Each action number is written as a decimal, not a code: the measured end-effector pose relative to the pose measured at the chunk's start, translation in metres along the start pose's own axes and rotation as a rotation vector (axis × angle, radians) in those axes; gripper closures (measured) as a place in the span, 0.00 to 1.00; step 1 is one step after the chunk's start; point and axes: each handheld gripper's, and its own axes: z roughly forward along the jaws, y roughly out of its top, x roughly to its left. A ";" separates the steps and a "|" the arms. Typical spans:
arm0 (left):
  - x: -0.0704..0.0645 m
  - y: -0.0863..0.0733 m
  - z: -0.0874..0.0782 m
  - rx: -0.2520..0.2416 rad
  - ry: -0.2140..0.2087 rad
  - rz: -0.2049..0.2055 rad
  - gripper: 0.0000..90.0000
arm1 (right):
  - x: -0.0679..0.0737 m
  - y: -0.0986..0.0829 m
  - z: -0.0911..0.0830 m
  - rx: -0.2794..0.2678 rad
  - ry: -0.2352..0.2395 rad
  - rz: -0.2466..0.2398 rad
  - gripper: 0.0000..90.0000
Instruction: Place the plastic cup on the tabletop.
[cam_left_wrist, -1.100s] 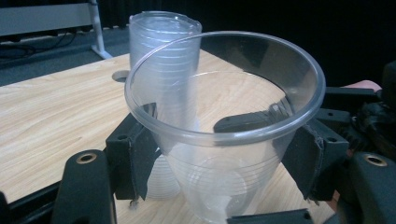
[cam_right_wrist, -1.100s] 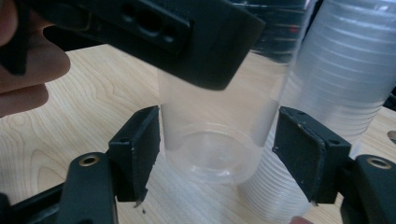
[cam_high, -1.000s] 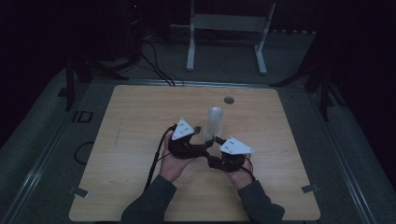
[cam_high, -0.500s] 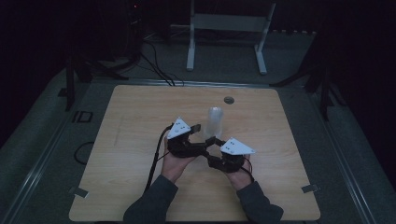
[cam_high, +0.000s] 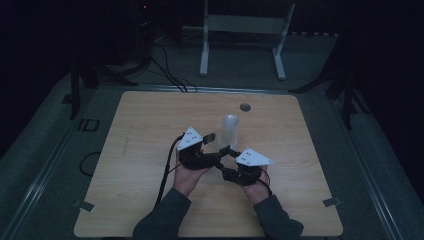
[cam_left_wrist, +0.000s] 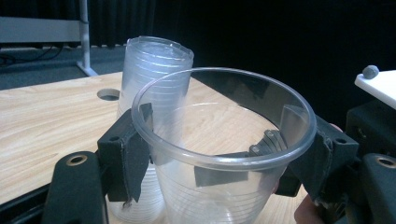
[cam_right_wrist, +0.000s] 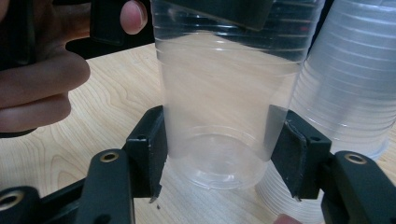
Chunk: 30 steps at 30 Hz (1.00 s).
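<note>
We pinch the clear cup (cam_left_wrist: 219, 154) at rim with left gripper (cam_left_wrist: 219, 154), at base with right gripper (cam_right_wrist: 224, 154); we lift straight, clear of stack (cam_left_wrist: 156, 60).

We count one wooden table (cam_high: 145, 150) with one round hole (cam_high: 245, 107) near its far edge, two grippers, left (cam_high: 212, 145) and right (cam_high: 226, 156), one single clear cup (cam_left_wrist: 219, 154) and one stack of nested cups (cam_left_wrist: 156, 70); its ribbed walls blur together, so we leave the stack uncounted.
</note>
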 end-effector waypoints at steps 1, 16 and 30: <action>-0.001 0.000 0.000 -0.002 0.001 0.004 0.31 | 0.000 0.000 0.000 0.001 0.001 0.003 0.42; 0.000 -0.003 -0.006 0.012 0.082 0.072 0.32 | -0.004 0.003 -0.009 0.002 -0.007 -0.003 0.34; 0.003 -0.009 -0.013 0.015 0.158 0.121 0.32 | -0.013 -0.001 -0.021 0.008 -0.038 0.001 0.33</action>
